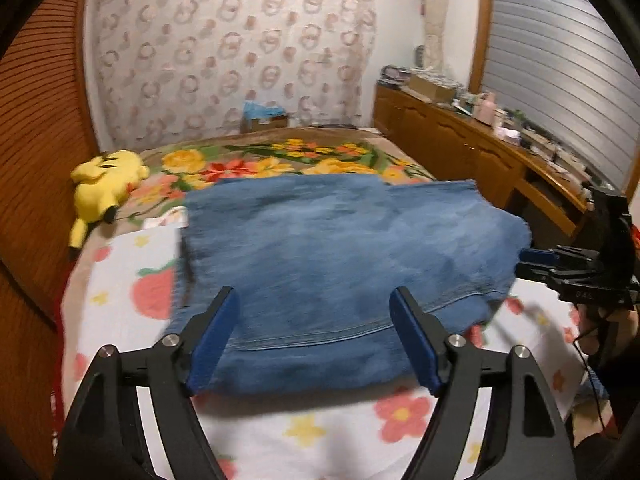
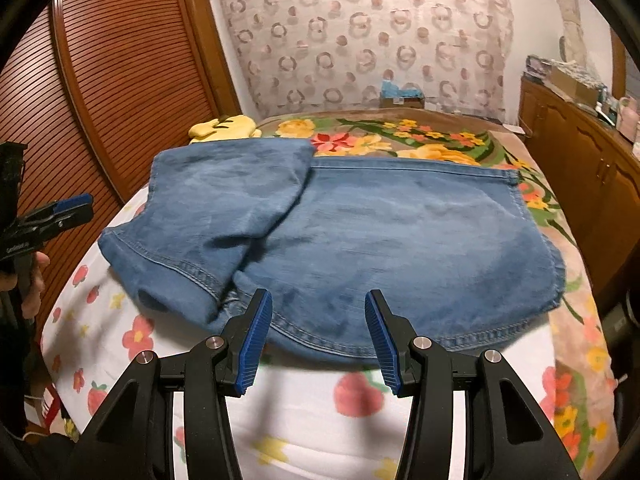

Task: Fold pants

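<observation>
Both jaws of the left gripper (image 1: 314, 336) stand wide apart, empty, above the folded pants (image 1: 340, 248) on the bed (image 1: 132, 280). Right gripper (image 2: 318, 336) also gapes empty (its lettering is unreadable).

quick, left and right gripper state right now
left gripper: open, holding nothing, above the jeans.
right gripper: open, nothing between its pads, jeans lie beyond them.

Back wall: white, with a curtain (image 1: 228, 52) printed in pink rings.
Left side: slatted wooden door (image 2: 120, 64).
Right side: long wooden cabinet (image 1: 460, 140), cluttered on top.
Window: grey shutter (image 1: 560, 60).
</observation>
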`<state>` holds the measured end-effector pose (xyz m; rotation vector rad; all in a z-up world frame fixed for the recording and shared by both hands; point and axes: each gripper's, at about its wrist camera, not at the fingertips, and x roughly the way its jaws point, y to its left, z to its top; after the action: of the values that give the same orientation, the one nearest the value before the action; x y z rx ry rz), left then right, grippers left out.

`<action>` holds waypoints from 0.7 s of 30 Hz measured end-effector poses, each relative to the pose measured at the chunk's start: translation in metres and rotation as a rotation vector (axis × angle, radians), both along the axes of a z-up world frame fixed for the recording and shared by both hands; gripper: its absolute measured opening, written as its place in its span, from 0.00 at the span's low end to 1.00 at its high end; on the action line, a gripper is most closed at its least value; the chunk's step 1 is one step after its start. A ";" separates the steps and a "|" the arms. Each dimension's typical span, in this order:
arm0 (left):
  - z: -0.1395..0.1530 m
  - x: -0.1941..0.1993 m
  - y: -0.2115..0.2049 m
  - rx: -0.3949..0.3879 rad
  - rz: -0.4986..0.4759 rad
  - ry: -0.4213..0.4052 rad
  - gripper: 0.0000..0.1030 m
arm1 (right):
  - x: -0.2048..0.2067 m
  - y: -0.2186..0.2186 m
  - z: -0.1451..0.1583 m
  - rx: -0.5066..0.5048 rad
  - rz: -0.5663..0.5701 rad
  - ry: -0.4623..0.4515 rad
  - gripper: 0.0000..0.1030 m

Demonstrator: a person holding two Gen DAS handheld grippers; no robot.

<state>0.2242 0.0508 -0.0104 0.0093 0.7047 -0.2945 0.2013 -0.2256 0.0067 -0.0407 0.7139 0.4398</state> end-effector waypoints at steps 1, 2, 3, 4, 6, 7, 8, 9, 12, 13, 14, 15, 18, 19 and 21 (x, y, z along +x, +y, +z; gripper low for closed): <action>-0.001 0.000 -0.007 0.003 -0.009 0.003 0.77 | -0.002 -0.001 -0.001 -0.002 -0.006 -0.002 0.49; -0.004 0.003 -0.015 0.006 -0.024 0.006 0.77 | -0.003 -0.004 -0.001 -0.004 -0.011 -0.005 0.49; -0.005 0.005 -0.022 0.009 -0.036 0.011 0.77 | -0.005 -0.006 0.000 -0.004 -0.017 -0.007 0.49; -0.007 0.007 -0.028 0.012 -0.045 0.015 0.77 | -0.005 -0.008 0.000 -0.003 -0.023 -0.008 0.49; -0.011 0.011 -0.041 0.022 -0.058 0.023 0.77 | -0.008 -0.014 0.001 -0.003 -0.039 -0.011 0.49; -0.013 0.013 -0.047 0.020 -0.069 0.030 0.77 | -0.009 -0.017 0.001 -0.004 -0.046 -0.013 0.49; -0.016 0.015 -0.053 0.012 -0.083 0.041 0.77 | -0.011 -0.021 0.000 -0.006 -0.055 -0.015 0.49; -0.018 0.017 -0.058 0.009 -0.091 0.052 0.77 | -0.012 -0.024 0.000 -0.007 -0.066 -0.017 0.49; -0.023 0.024 -0.070 0.017 -0.104 0.078 0.77 | -0.014 -0.033 0.000 -0.008 -0.098 -0.018 0.49; -0.025 0.025 -0.074 0.020 -0.109 0.083 0.77 | -0.014 -0.037 0.000 -0.008 -0.109 -0.018 0.49; -0.026 0.025 -0.077 0.018 -0.114 0.085 0.77 | -0.014 -0.040 -0.001 -0.010 -0.123 -0.019 0.49; -0.028 0.026 -0.080 0.018 -0.120 0.090 0.77 | -0.014 -0.042 -0.001 -0.013 -0.136 -0.020 0.49; -0.031 0.027 -0.087 0.024 -0.128 0.104 0.77 | -0.013 -0.043 -0.001 -0.025 -0.174 -0.023 0.53; -0.031 0.028 -0.089 0.026 -0.131 0.107 0.77 | -0.013 -0.044 -0.001 -0.031 -0.187 -0.026 0.54; -0.034 0.028 -0.092 0.030 -0.137 0.113 0.77 | -0.011 -0.044 -0.002 -0.043 -0.213 -0.030 0.55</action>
<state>0.2518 -0.0409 -0.0442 0.0701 0.8226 -0.4181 0.1899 -0.2697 0.0050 -0.0113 0.6894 0.2192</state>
